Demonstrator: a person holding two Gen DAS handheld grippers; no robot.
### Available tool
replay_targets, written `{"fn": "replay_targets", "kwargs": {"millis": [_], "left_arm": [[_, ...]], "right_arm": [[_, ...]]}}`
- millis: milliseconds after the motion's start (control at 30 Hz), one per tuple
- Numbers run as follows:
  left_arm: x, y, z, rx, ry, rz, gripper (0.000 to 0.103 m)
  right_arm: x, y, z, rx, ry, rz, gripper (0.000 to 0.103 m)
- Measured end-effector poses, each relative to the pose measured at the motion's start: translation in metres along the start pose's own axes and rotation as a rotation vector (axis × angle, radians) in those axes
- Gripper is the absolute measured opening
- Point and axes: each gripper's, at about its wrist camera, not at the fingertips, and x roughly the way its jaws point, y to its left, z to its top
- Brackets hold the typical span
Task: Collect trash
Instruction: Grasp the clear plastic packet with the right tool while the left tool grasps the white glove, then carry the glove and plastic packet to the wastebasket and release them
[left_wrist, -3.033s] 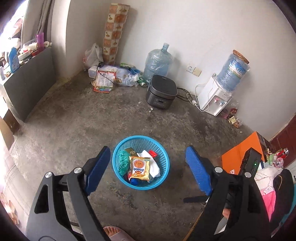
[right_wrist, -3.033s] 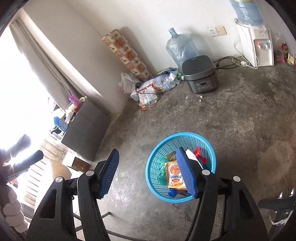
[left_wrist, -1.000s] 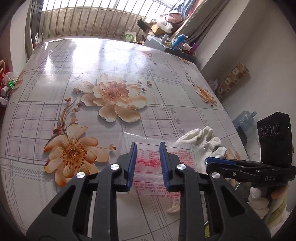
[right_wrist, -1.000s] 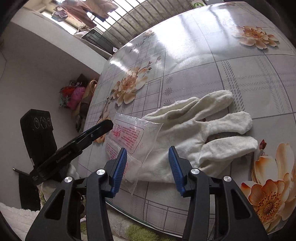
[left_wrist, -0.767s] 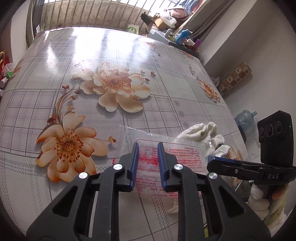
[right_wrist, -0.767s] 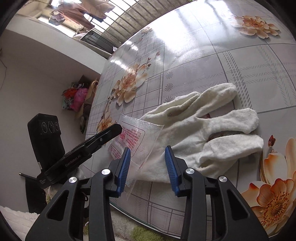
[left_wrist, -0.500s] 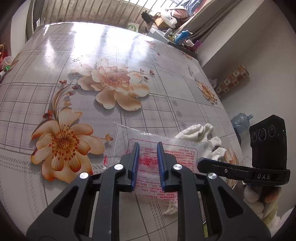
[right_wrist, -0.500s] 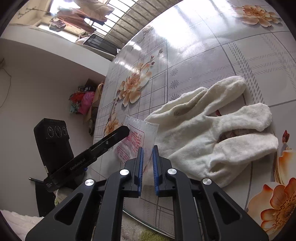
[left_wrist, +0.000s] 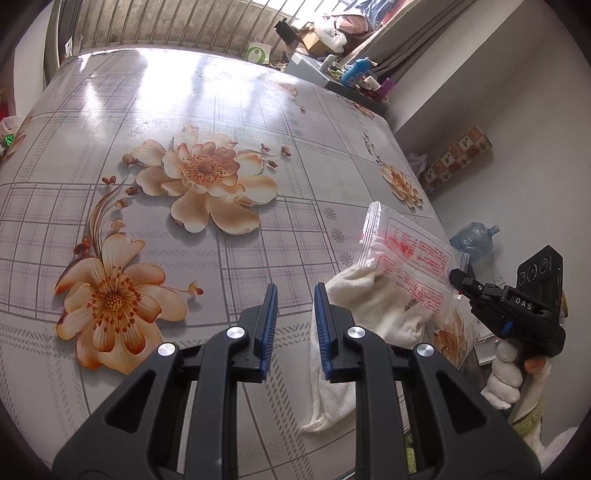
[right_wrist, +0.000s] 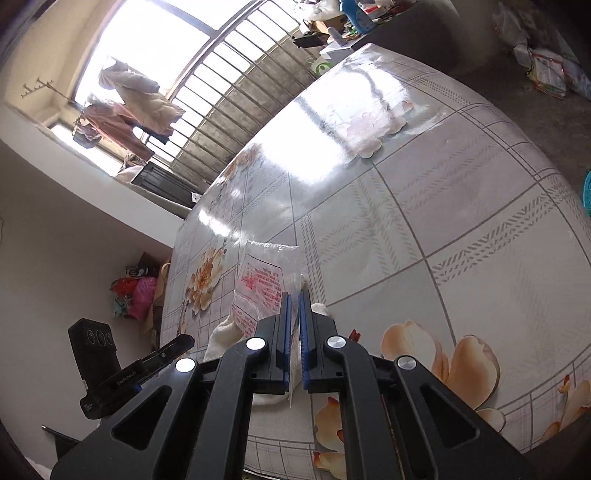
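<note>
Left wrist view: left gripper (left_wrist: 293, 295), jaws opening and empty, sits left of the clear wrapper (left_wrist: 410, 266) raised above the white glove (left_wrist: 373, 306). Right wrist view: right gripper (right_wrist: 294, 299) clamps the wrapper (right_wrist: 260, 286) at its tips.

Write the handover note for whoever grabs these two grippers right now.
Right gripper: shut on the clear plastic packet, which is lifted off the table.
Left gripper: jaws opening, nothing between them, over the flowered table.
White glove: on the table near its edge, partly under the lifted packet.
Blue basket: only a sliver shows, on the floor past the table's far side.
Done: packet picked up.
Left: carry the packet to the basket and drop it in, then probably deal with the glove.
</note>
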Motion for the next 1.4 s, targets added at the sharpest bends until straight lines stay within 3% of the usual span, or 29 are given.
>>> {"fn": "replay_targets", "kwargs": {"millis": [133,233,333,433,533,600,700,933,967,1033,1100,1400], "left_arm": [[0.015,-0.013,-0.004,0.042,0.049,0.021,0.035],[0.019,-0.024,-0.004,0.081,0.059,0.043,0.037],[0.025,-0.029,-0.004,0.081,0.086,-0.004,0.037],[0.028,-0.03,-0.004,0.04,0.1,-0.1,0.036],[0.026,-0.027,-0.004,-0.058,0.091,-0.334,0.036],[0.033,-0.027,-0.005,-0.083,0.122,-0.399,0.036],[0.052,-0.03,-0.01,-0.082,0.188,-0.337,0.035],[0.051,-0.045,-0.018,-0.03,0.196,-0.347,0.034],[0.051,-0.048,-0.019,-0.009,0.19,-0.323,0.033],[0.049,-0.057,-0.019,0.07,0.179,-0.224,0.019],[0.047,-0.069,-0.022,0.154,0.163,-0.124,0.014],[0.041,-0.103,-0.031,0.281,0.077,0.099,0.008]], "right_arm": [[0.002,-0.011,-0.006,0.025,0.011,-0.037,0.005],[0.006,-0.01,-0.009,0.011,0.013,-0.063,0.005],[0.01,-0.006,-0.01,-0.011,0.014,-0.085,0.005],[0.012,-0.004,-0.011,-0.019,0.012,-0.099,0.005],[0.012,-0.007,-0.011,-0.014,0.013,-0.098,0.005],[0.013,-0.009,-0.013,-0.012,0.015,-0.092,0.005],[0.013,-0.01,-0.014,-0.009,0.013,-0.078,0.005],[0.013,-0.015,-0.017,-0.008,0.01,-0.059,0.005],[0.013,-0.016,-0.017,-0.005,0.01,-0.055,0.005],[0.013,-0.016,-0.017,-0.002,0.009,-0.049,0.005],[0.012,-0.018,-0.019,0.002,0.006,-0.041,0.005],[0.001,-0.028,-0.017,0.031,-0.027,-0.046,0.005]]}}
